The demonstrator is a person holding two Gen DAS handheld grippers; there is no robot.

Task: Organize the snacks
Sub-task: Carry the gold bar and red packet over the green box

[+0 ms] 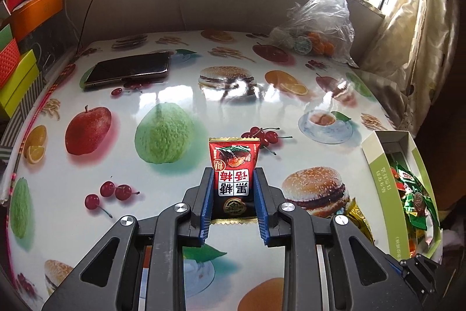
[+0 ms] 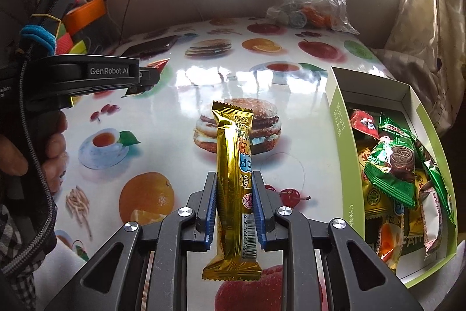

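My left gripper [image 1: 234,175] is shut on a red candy packet [image 1: 234,165] and holds it above the fruit-print tablecloth [image 1: 163,104]. My right gripper [image 2: 234,179] is shut on a long gold snack bar [image 2: 234,165], held lengthwise over the table. A green and white cardboard box [image 2: 337,118] stands at the right of the table, with several wrapped snacks [image 2: 390,165] in it. The box also shows at the right edge of the left wrist view [image 1: 375,162]. The left gripper with its red packet shows at the left of the right wrist view [image 2: 145,76].
A dark phone [image 1: 129,69] lies at the table's far left. A clear plastic bag [image 1: 317,22] with oranges sits at the far right. Coloured boxes [image 1: 17,72] stand at the left edge. A curtain [image 1: 413,28] hangs at the right. A gold wrapper [image 1: 359,220] lies beside the box.
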